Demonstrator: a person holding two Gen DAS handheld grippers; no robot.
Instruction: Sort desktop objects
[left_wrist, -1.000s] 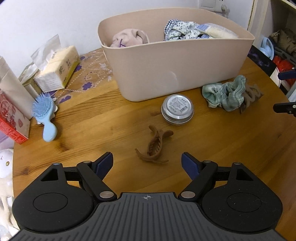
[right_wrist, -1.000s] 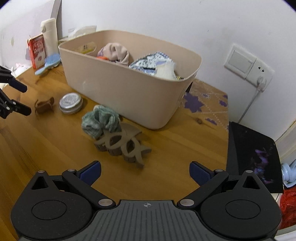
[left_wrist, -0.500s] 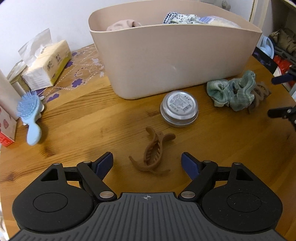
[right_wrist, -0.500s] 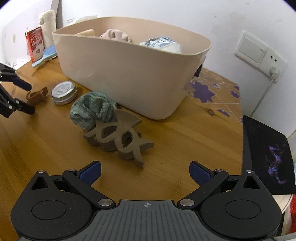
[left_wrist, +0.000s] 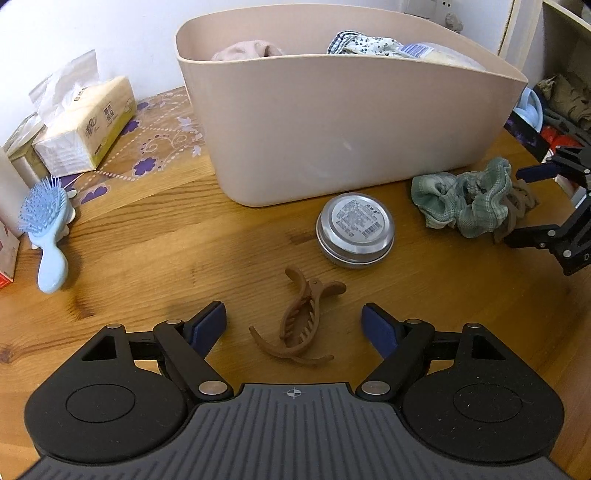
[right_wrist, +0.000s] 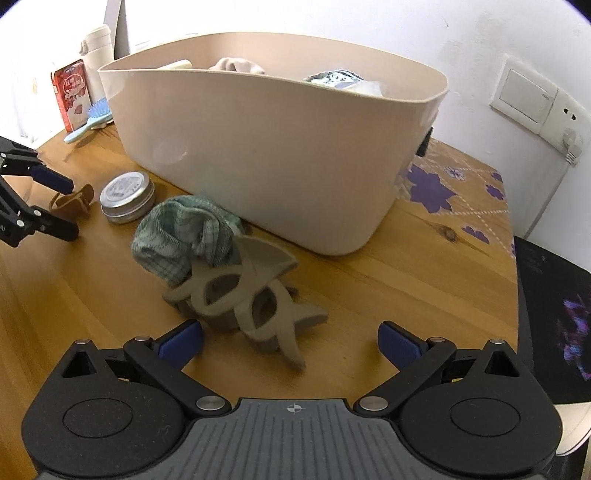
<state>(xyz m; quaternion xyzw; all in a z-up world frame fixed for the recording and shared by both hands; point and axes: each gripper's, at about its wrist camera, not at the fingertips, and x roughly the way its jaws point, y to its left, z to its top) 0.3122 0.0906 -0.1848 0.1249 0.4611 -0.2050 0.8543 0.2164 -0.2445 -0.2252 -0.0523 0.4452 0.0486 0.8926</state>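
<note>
1. Both tongs have closed in on their targets over the last second: the left gripper (left_wrist: 293, 325) now has the brown claw clip (left_wrist: 301, 325) lying between its spread fingers, and the right gripper (right_wrist: 290, 339) has come up to the large beige clip (right_wrist: 251, 299), near its left finger.
2. Each tong is wide open and holds nothing.
3. Progress: the beige bin (left_wrist: 332, 122) beyond both tongs already holds cloth items and a packet. Two clips, the green scrunchie (right_wrist: 184, 232) and the round tin (left_wrist: 354, 232) are on the wooden table (left_wrist: 147, 251), so much sorting seems left.
4. Only the left view shows the tissue pack (left_wrist: 85, 125), far left of its tong; the blue hairbrush (left_wrist: 46, 229) shows whole there.
5. Only the right view shows the wall switch (right_wrist: 524, 98) and how the scrunchie overlaps the beige clip.
</note>
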